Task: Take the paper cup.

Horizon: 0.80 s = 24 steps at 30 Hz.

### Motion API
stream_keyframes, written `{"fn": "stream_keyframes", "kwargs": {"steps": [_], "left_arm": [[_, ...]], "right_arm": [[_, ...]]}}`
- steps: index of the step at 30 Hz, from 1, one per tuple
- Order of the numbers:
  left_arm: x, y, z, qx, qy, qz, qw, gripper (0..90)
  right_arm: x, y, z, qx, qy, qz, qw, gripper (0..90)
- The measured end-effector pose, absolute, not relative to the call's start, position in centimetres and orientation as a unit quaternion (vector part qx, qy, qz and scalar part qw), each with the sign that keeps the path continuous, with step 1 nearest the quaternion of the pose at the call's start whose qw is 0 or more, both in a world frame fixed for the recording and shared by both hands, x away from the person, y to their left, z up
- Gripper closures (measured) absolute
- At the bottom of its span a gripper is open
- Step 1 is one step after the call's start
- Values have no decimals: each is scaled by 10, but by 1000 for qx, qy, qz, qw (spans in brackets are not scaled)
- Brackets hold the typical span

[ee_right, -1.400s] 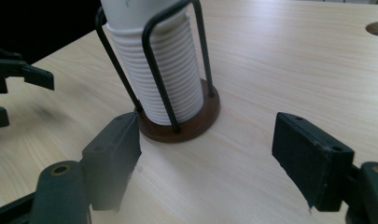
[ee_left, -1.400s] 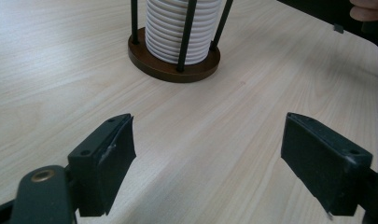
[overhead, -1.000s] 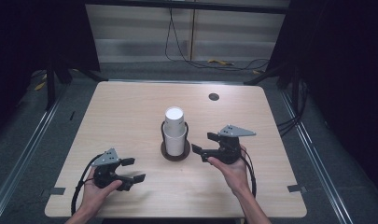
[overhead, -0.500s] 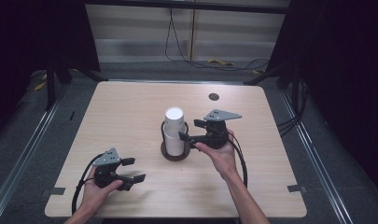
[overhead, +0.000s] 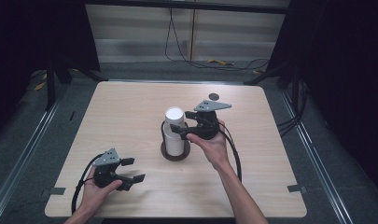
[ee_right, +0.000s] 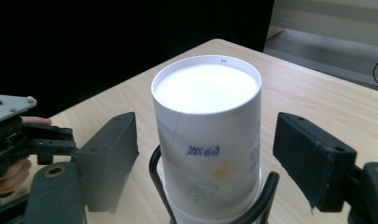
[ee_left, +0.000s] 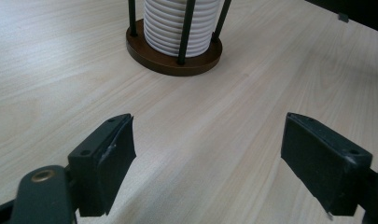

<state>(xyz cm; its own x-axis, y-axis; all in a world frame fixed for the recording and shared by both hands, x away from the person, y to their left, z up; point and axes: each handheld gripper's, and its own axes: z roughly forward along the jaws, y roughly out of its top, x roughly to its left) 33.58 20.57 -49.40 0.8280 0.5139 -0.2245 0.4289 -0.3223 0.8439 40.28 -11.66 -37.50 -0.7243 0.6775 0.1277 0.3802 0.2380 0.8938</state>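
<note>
Nearby — dark disc [overhead: 214,96] on table [overhead: 130,107], beyond cup stack [overhead: 174,130].

1. High view: fixed above the person's side, faces forward and down, far enough to take in the whole table [overhead: 130,107].
2. Left gripper view: low over the tabletop, faces the cup stack [ee_left: 182,23], near.
3. Right gripper view: very close on the same stack, shared by all three views.

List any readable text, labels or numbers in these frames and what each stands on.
Blue print on the top cup, above its flower picture: two blurred characters, not readable.
Tiny dark mark on that cup's rim: too small to read.
Nothing else carries text.
</note>
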Motion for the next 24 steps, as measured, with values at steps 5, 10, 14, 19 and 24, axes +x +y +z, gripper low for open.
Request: {"fn": "stream_keyframes", "kwargs": {"steps": [5, 10, 14, 19, 24], "left_arm": [[336, 207, -494, 810, 293, 44, 506, 178], [336, 208, -494, 811, 292, 44, 505, 178], [336, 207, -494, 811, 292, 43, 506, 178], [336, 208, -494, 811, 293, 45, 505, 178], [336, 208, -495, 814, 290, 45, 502, 179]], "right_arm": [[410, -109, -373, 338, 778, 510, 143, 220], [419, -105, -375, 343, 781, 503, 139, 227], [421, -103, -374, 342, 785, 498, 140, 232], [425, -101, -373, 343, 788, 491, 139, 248], [425, -98, -372, 341, 792, 488, 139, 275]]}}
